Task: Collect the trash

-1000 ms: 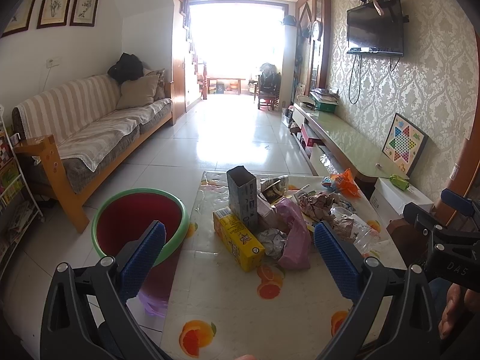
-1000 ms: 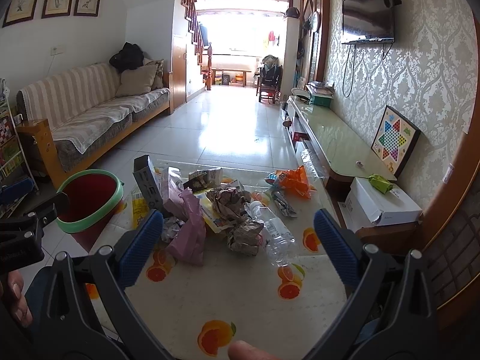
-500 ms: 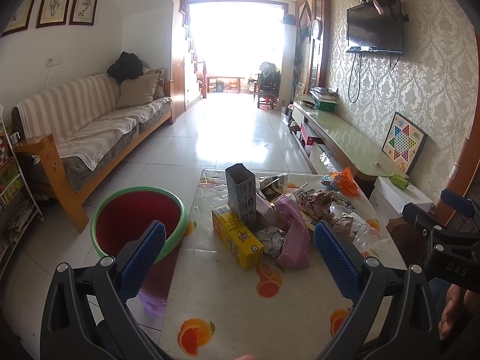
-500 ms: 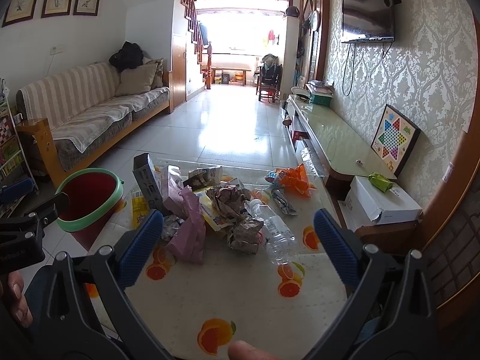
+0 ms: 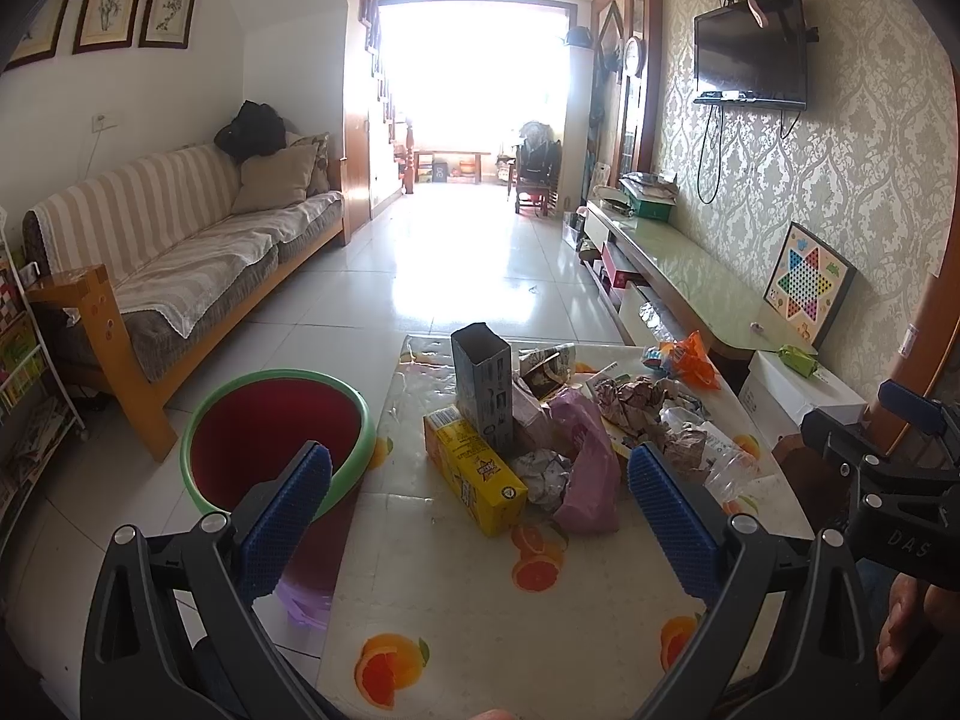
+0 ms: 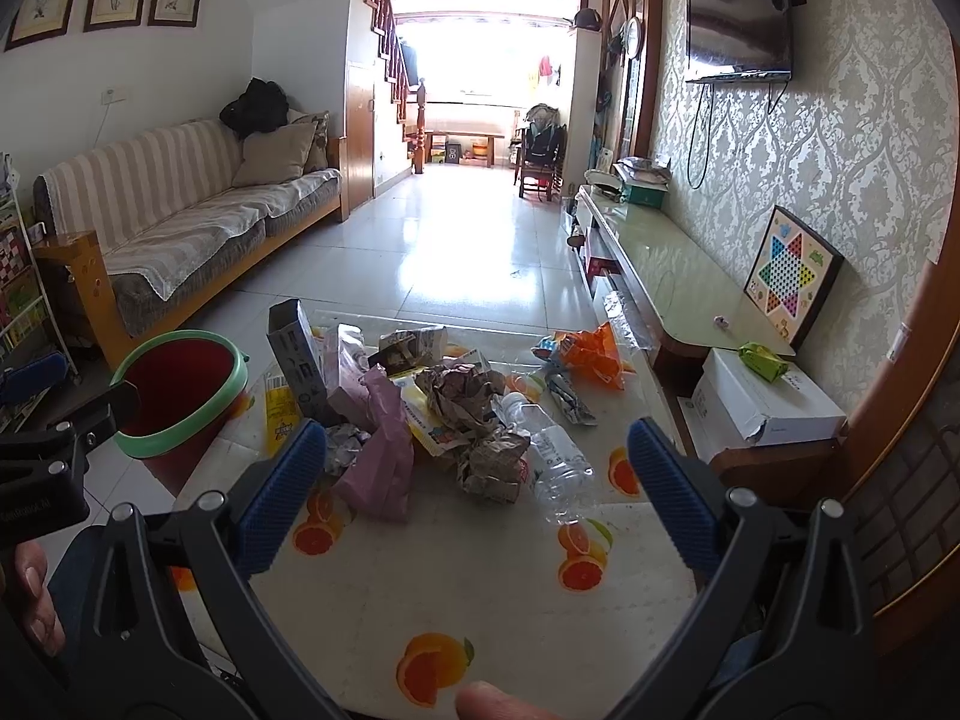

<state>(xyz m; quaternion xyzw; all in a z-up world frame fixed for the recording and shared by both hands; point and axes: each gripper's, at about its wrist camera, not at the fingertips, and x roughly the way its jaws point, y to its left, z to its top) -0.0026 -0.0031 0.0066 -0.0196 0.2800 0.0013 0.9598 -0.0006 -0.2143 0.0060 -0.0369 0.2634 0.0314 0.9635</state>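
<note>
A heap of trash lies on a table (image 5: pixel 480 612) with an orange-print cloth: a yellow box (image 5: pixel 474 480), a tall grey carton (image 5: pixel 483 390), a pink bag (image 5: pixel 591 468), crumpled paper (image 6: pixel 465 390), a clear plastic bottle (image 6: pixel 549 456) and an orange wrapper (image 6: pixel 591 351). A red bin with a green rim (image 5: pixel 276 438) stands on the floor left of the table. My left gripper (image 5: pixel 477 516) is open, held short of the yellow box. My right gripper (image 6: pixel 474 486) is open too, short of the crumpled paper and bottle. Both hold nothing.
A striped sofa (image 5: pixel 180 252) runs along the left wall. A long low glass-topped cabinet (image 6: pixel 678 276) and a white box (image 6: pixel 762 396) sit right of the table. A shelf rack (image 5: pixel 24 396) stands at far left. Tiled floor stretches beyond.
The left wrist view has shifted slightly, with the bin and trash drifting a little left. Both grippers stay open and empty.
</note>
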